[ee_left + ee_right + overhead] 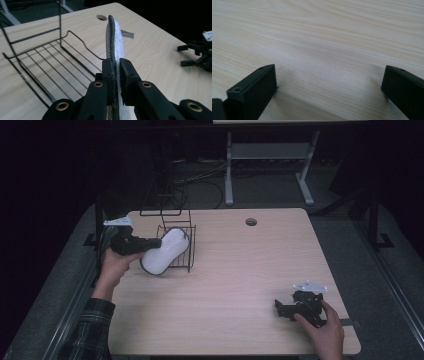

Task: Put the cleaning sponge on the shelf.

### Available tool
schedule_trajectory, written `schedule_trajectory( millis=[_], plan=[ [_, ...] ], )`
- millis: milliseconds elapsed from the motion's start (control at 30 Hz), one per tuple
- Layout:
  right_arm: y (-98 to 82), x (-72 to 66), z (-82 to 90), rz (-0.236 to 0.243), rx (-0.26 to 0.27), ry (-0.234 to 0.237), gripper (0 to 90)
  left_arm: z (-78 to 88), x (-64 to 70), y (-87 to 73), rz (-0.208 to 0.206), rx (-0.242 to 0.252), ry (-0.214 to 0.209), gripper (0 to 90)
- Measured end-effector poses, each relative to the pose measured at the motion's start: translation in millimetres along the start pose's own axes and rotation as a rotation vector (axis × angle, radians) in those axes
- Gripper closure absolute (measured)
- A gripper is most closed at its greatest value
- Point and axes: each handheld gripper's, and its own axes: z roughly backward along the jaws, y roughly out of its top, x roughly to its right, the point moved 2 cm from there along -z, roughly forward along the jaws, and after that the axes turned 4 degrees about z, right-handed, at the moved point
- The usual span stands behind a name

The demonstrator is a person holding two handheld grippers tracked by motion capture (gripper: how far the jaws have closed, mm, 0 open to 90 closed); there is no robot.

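Right now my left claw [115, 75] is clamped on the near end of the white insole [115, 37], its dark edge pinched between my two jaws, so the pickup itself is done. In the left gripper view the insole stands on edge and runs straight ahead of me, and the black wire rack [50, 62] lies just to my left, its floor bars empty as far as I can see. From the high view the left claw [150, 243] holds the insole [165, 251] with its far end overlapping the wire rack's [192, 245] front, though I cannot tell whether it touches the wires. I judge the carry is nearly over; what remains is to swing the insole sideways over the rim, lower it in and let go. My right claw [283, 308] rests well apart on the bare table [324, 37], jaws spread wide with nothing between them.
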Motion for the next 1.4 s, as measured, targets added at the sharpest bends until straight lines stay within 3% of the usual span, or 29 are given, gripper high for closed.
schedule_trajectory(
  millis=[500, 767, 1033, 1400],
  plan=[
    [0.1, 0.0, 0.0, 0.0, 0.0, 0.0, 0.0, -5.4, -27.6, 10.9, 0.05, 0.008, 0.025, 82.9],
    [0.0, -0.1, 0.1, -0.002, -0.001, 0.001, 0.0, -17.5, -39.7, 17.4, 0.061, 0.006, 0.033, 83.0],
    [0.0, -0.1, 0.0, -0.001, -0.001, 0.0, 0.0, -35.3, -52.6, 11.6, 0.118, 0.012, 0.025, 83.0],
    [0.0, -0.1, 0.0, -0.002, -0.001, 0.001, 0.0, -48.1, -63.4, 6.6, 0.124, 0.006, 0.031, 82.5]
  ],
)
